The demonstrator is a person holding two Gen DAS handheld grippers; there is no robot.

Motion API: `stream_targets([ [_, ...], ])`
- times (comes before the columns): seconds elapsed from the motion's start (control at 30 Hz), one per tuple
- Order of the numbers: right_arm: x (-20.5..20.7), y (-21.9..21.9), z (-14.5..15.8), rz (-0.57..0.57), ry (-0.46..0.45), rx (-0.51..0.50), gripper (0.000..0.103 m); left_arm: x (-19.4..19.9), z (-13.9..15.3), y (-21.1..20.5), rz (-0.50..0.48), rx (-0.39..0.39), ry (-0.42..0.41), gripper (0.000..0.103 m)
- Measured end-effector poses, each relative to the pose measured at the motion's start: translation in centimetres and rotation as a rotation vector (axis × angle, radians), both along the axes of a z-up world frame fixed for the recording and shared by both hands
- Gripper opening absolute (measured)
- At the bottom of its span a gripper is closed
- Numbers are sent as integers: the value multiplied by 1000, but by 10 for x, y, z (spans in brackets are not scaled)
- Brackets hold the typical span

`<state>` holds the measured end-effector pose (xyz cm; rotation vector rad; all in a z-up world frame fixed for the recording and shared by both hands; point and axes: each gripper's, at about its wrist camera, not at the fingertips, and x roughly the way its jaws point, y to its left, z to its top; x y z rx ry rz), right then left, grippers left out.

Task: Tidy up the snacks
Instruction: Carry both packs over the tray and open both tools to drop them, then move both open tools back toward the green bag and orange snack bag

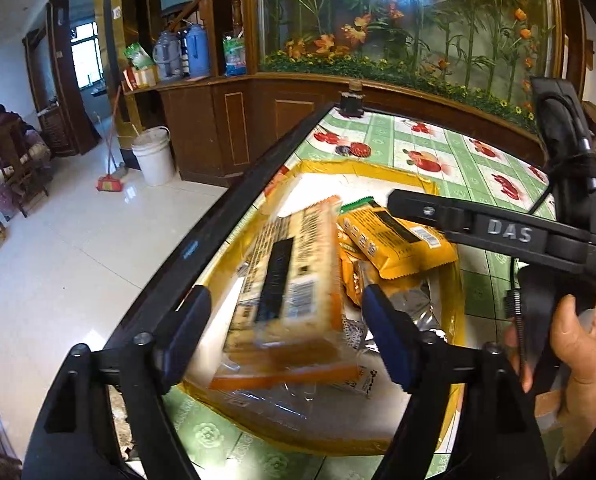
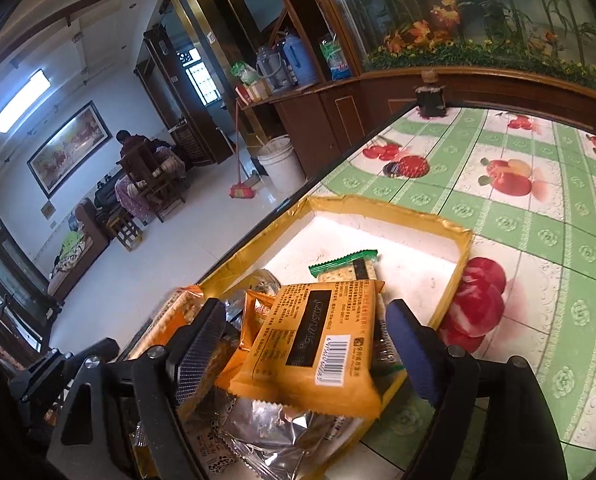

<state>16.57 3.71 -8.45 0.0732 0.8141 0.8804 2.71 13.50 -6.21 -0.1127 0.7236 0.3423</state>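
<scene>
Both tools hang over the yellow-edged tray [image 2: 456, 240] at the table's near edge, and the step in hand looks like dropping packets into it. In the left wrist view the left gripper [image 1: 285, 336] has its jaws apart, and a long orange cracker pack [image 1: 285, 280] sits blurred between them — the pads stand clear of its sides, so I judge it released and falling onto the pile (the blur makes actual contact hard to rule out). In the right wrist view the right gripper [image 2: 304, 344] is likewise spread, an orange biscuit packet [image 2: 318, 340] lying loose between its fingers on top of silver wrappers [image 2: 265, 436].

The snacks crowd the lower half of the tray; a green-edged cracker packet [image 2: 348, 268] lies nearer the middle, and the upper part is bare white.

Next, I would guess, each tool must back off and fetch another snack — or push the heap toward that bare end, since it leans on the low rim at lower right.

In the way: the right tool's black arm [image 1: 498, 232] crosses the right of the left view, close above the packets. A small dark bottle [image 2: 430, 96] stands at the table's far end, well apart.
</scene>
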Motion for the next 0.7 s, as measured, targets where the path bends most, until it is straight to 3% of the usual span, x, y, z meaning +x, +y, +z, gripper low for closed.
stream_targets([
  [0.3, -9, -53, 13, -75, 2, 47, 84, -4, 8, -6, 9, 6, -3, 79],
  [0.7, -29, -126, 10, -169, 11, 65, 84, -2, 21, -45, -59, 47, -17, 80],
])
